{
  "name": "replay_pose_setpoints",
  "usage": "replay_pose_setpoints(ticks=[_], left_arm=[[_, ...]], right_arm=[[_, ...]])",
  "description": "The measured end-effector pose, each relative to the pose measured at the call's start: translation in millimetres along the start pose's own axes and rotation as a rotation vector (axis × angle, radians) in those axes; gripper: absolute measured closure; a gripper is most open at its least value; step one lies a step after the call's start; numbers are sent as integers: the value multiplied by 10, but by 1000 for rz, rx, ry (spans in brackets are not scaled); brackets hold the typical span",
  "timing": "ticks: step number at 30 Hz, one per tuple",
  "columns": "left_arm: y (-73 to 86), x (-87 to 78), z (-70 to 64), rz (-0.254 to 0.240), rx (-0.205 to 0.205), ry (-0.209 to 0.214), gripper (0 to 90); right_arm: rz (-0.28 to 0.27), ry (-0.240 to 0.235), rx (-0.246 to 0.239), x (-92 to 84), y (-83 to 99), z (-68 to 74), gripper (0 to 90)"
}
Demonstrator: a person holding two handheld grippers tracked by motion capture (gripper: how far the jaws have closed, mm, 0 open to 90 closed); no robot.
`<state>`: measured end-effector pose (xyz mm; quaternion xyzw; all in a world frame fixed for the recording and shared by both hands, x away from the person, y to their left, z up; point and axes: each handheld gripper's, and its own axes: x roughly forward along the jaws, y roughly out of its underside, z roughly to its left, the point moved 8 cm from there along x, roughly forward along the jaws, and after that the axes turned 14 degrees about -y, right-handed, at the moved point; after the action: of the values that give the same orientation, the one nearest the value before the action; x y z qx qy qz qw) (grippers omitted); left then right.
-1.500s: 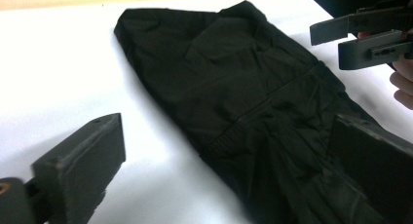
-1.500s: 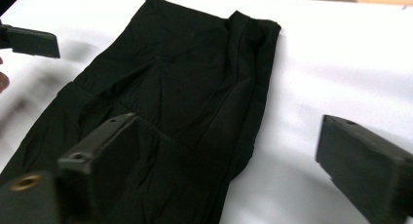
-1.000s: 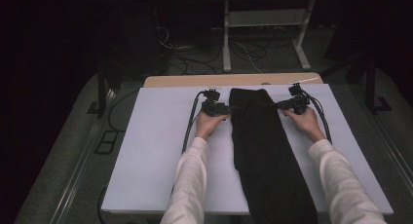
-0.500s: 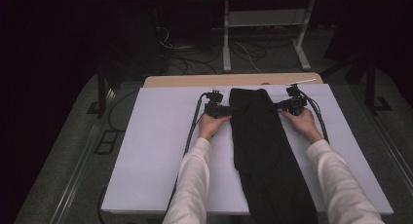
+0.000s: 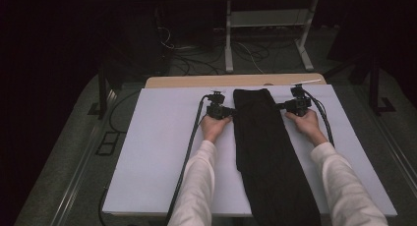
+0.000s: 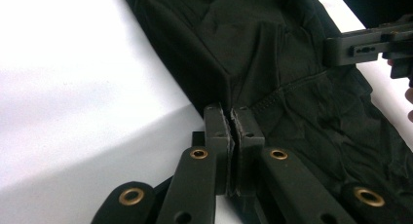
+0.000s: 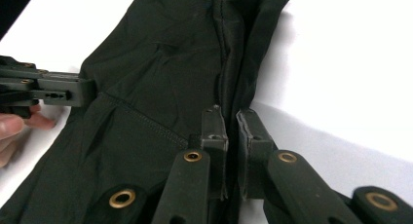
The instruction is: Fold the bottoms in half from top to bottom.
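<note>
A long black garment (image 5: 265, 152) lies lengthwise on the white tabletop (image 5: 157, 152), its far end between my two hands. My left gripper (image 5: 231, 110) sits at the cloth's left edge. In the left gripper view the gripper (image 6: 233, 119) has just been closing, and its jaws stand almost together, pinching a fold of the black garment (image 6: 272, 53). My right gripper (image 5: 281, 106) is at the right edge. In the right gripper view the gripper (image 7: 232, 119) has also just been closing, and its jaws press on a ridge of the garment (image 7: 165, 63).
A wooden strip (image 5: 196, 81) borders the tabletop's far edge. Beyond it, loose cables (image 5: 196, 54) and a white stand (image 5: 228, 39) are on the dark floor. The left gripper's black cable (image 5: 189, 152) runs down the table beside the left sleeve.
Both hands have stayed at the garment's far end. The jaws on each side have drawn in against the cloth's edge.
</note>
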<state>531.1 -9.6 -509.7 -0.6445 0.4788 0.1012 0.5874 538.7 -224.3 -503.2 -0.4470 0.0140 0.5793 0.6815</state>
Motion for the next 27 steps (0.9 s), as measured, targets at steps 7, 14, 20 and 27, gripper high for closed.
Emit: replay_pose_setpoints(ticks=[7, 14, 20, 27], left_arm=[[-58, -103, -68, -21, 17, -4, 864], [-127, -241, -131, -46, 33, 2, 863], [-126, -323, -184, -60, 29, 15, 863], [-119, -392, -245, -70, 29, 26, 863]], right_arm=[[-14, -12, -10, -95, -39, 74, 821], [-28, -24, -22, -174, -66, 195, 821], [-40, -38, -39, -229, -78, 298, 821], [-53, -44, -44, -316, -46, 351, 821]])
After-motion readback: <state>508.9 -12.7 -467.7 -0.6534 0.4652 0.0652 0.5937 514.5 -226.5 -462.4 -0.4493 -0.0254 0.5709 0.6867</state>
